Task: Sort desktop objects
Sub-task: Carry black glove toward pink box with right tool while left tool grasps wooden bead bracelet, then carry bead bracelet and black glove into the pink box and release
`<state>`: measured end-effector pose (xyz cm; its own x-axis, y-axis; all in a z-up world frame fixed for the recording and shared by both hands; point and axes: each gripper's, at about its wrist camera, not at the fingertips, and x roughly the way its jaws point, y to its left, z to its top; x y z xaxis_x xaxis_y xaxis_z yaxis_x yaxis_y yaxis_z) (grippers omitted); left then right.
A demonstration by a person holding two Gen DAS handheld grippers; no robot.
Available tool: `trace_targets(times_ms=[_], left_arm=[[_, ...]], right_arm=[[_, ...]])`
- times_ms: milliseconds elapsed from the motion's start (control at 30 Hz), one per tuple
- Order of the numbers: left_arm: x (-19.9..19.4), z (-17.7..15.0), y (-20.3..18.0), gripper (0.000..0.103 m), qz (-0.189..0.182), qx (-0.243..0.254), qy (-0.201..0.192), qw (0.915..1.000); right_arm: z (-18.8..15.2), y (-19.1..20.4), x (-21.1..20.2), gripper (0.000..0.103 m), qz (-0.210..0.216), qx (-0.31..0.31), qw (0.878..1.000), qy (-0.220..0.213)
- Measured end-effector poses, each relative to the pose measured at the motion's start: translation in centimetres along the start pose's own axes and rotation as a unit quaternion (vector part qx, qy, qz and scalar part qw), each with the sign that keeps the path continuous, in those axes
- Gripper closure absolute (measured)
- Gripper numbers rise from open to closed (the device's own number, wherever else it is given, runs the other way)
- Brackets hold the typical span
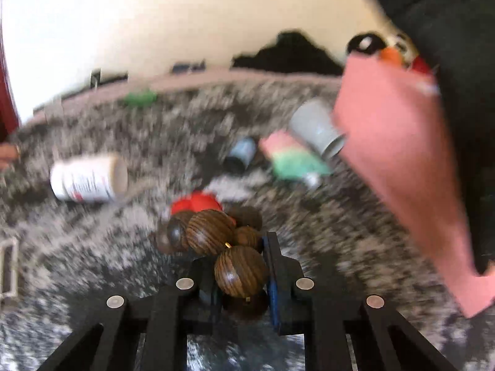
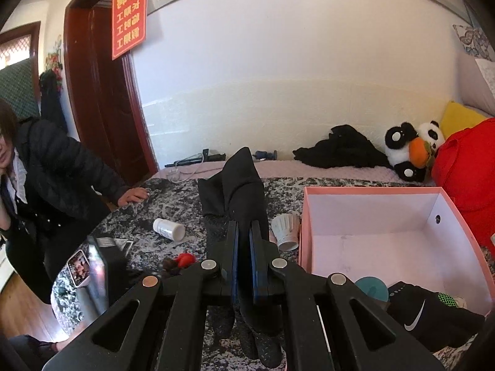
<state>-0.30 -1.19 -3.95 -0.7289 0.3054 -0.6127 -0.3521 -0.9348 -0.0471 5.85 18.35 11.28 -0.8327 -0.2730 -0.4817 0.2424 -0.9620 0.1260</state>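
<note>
Clamping a string of dark wooden beads, the left hand-held gripper has its blue-padded fingers narrowed onto one bead, with the rest of the strand bunched ahead toward 12 o'clock, where a red tassel shows at its far end; the strand's long axis runs roughly from 6 to 12 o'clock along the fingers. The left view is blurred. On the mottled grey counter beyond lie a white pill bottle on its side at 10 o'clock, its long axis left to right with the flat end toward 3 o'clock, a small blue cup at 12 o'clock, a pink-and-green tube and a grey cup at 1 o'clock, both tipped over. The pink box fills the 2 o'clock side. In the right view, the right hand-held gripper is nearly closed on a black glove, which stands up between the pads with its cuff pointing to 12 o'clock and its fingers hanging toward 6 o'clock. The pink box sits open at 3 o'clock, holding a black Nike glove and a teal lid at its near edge. A ribbed white cup lies just beside the box's left wall.
</note>
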Motion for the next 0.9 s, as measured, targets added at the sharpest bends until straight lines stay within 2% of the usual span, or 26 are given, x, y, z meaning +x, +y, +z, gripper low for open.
trace_targets(times_ms=[200,267,300,367,400,433,500,600,700,900], left_arm=[[-4.2,1.8,0.1,0.085,-0.004,0.009,-0.05,0.9987],[-5.7,2.2,0.2,0.085,-0.028,0.003,-0.075,0.9968],[-5.8,2.1,0.2,0.085,-0.025,0.009,-0.085,0.9961],[-2.1,1.1,1.2,0.085,0.0,0.008,-0.012,0.9999],[-0.1,0.2,1.9,0.085,0.001,-0.013,0.032,0.9994],[0.8,-0.5,2.4,0.085,-0.007,-0.029,0.054,0.9981],[-1.0,0.3,1.2,0.085,-0.02,0.003,0.014,0.9997],[-5.8,2.7,0.0,0.084,-0.02,0.044,-0.082,0.9954],[-6.5,3.4,0.3,0.084,-0.038,0.021,-0.085,0.9955],[-7.3,3.7,-2.3,0.084,-0.054,0.052,-0.094,0.9928]], right_arm=[[0.0,-0.3,-0.5,0.097,0.002,0.004,1.0,-0.007],[0.1,-0.4,-0.8,0.097,0.001,0.005,1.0,-0.009],[0.1,-0.5,-0.9,0.097,0.0,0.006,1.0,-0.01],[0.0,-0.8,-0.9,0.097,0.001,0.01,1.0,-0.008],[0.0,-0.9,-0.8,0.097,0.002,0.013,1.0,-0.006],[0.0,-1.0,-0.8,0.097,0.003,0.014,1.0,-0.004],[0.0,-1.0,-1.2,0.097,0.0,0.01,1.0,-0.009],[0.3,-1.2,-1.9,0.097,-0.002,0.011,1.0,-0.023],[0.4,-1.4,-2.0,0.097,-0.003,0.016,1.0,-0.024],[0.0,-1.9,-1.7,0.097,-0.001,0.022,1.0,-0.008]])
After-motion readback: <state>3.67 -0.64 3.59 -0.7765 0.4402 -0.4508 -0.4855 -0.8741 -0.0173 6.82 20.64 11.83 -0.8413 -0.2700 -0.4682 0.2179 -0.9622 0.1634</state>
